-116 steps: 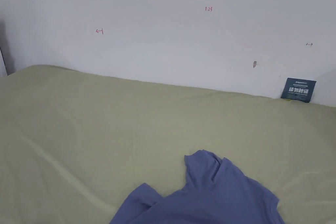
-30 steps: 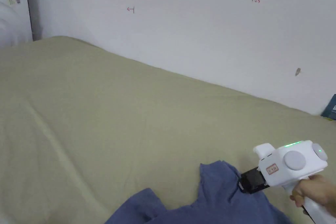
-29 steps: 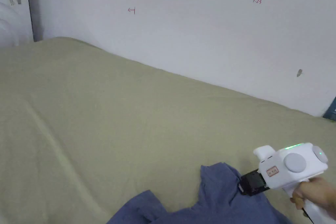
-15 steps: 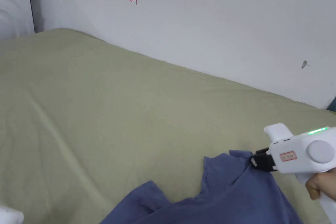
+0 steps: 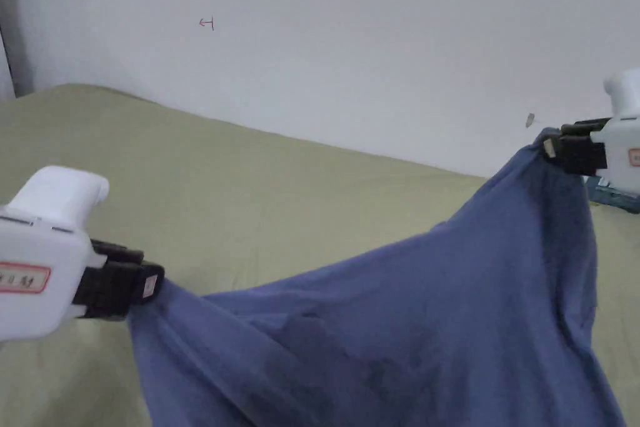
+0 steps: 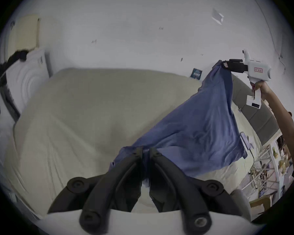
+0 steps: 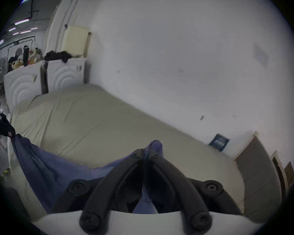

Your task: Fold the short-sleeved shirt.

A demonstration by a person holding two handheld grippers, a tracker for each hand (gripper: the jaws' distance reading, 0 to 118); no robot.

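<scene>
- Left gripper view, nearest first: the left gripper (image 6: 145,152) had its black fingers (image 6: 136,155) pressed together on a bunched edge of the blue short-sleeved shirt (image 6: 199,128), cloth pinched between both tips.
- In the right gripper view, the right gripper (image 7: 145,153) was likewise clamped on the shirt, a small fold of blue fabric poking past the tips.
- The head view showed the shirt hanging between the two grippers, the right one higher, above the bed (image 5: 281,197); whether its lower part touched the bed could not be told.
- The step looked like lifting and spreading the garment before any fold; next it likely needed levelling, pulling taut and laying flat on the bed.
- The shirt was thin, soft and limp, sagging in loose wrinkles.
- The bed sheet was pale green, matte, with shallow creases.
- Farthest stood a plain white wall (image 5: 350,59).
</scene>
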